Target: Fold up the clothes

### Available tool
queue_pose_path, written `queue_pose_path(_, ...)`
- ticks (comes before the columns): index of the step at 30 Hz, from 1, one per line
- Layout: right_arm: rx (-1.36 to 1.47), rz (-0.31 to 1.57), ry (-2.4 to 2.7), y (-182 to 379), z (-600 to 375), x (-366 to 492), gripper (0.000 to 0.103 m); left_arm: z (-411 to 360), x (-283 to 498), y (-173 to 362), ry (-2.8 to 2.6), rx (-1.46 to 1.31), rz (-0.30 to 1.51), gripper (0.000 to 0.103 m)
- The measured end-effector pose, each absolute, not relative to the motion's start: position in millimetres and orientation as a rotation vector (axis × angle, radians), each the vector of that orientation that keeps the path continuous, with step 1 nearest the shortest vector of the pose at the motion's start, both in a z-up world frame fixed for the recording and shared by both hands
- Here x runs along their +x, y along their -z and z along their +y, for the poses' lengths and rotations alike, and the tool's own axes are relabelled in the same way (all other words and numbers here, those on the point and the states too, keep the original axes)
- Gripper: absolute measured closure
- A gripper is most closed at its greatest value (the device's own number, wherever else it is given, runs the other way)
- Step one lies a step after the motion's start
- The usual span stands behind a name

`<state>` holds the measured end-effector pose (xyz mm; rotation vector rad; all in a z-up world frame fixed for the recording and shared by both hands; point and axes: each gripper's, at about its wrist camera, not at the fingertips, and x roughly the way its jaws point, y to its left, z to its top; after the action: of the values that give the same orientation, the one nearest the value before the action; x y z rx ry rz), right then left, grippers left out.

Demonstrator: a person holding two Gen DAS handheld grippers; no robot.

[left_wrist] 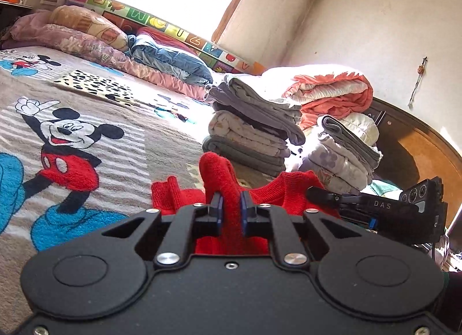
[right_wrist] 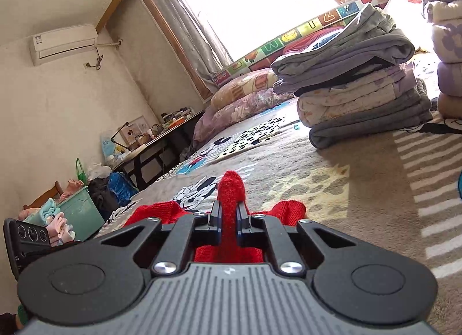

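Garment: a red knitted woollen garment (left_wrist: pixel 288 190), bunched low over the bed (left_wrist: pixel 161 144), which is covered by a grey plush cartoon-mouse blanket; most of it lies out of sight beneath the two tools.
Left tool: the black two-finger left tool (left_wrist: pixel 231 205) is clenched on a raised fold of the red knit, which stands up between its blue pads.
Right tool: the grey-bodied right tool (right_wrist: pixel 229 215) is likewise clenched on a separate pinch of the same red knit, a peak of cloth poking up past its tips.
Spacing: from the left wrist view the right tool sits just beside the garment's right end, so the two grips look near each other.
Step in hand: probably lifting or spreading the garment by two points before laying a fold.
Nearby: a stack of folded grey and pale floral clothes (left_wrist: pixel 251 133) stands on the bed just beyond the red knit.
Risk, slip: each pinch holds a thick bunched ridge, not a flat edge; loose knit could creep out of the pads under its own weight.
Risk, crooked fold: if the grips are not on matching corners, the garment will likely hang skewed.
Risk, collision: a wide forward swing could topple the folded stack.
Risk, stretch: pulling the tools apart hard may distort the knit.
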<state>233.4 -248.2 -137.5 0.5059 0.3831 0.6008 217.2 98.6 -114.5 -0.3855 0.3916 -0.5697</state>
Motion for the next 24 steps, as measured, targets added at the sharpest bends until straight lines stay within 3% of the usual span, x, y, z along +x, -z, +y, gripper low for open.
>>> queue_pose_path(11,0.549,0.376,-0.621,142.9,-250.0,282.2,0.093,99.1,267.3,124.1,0.541,-0.378,0.381,0.094)
queue_pose_path(24,0.635,0.543,-0.553,184.7,-247.4,325.7,0.093,93.4,294.9,147.4,0.482,-0.347,0.5,0.094)
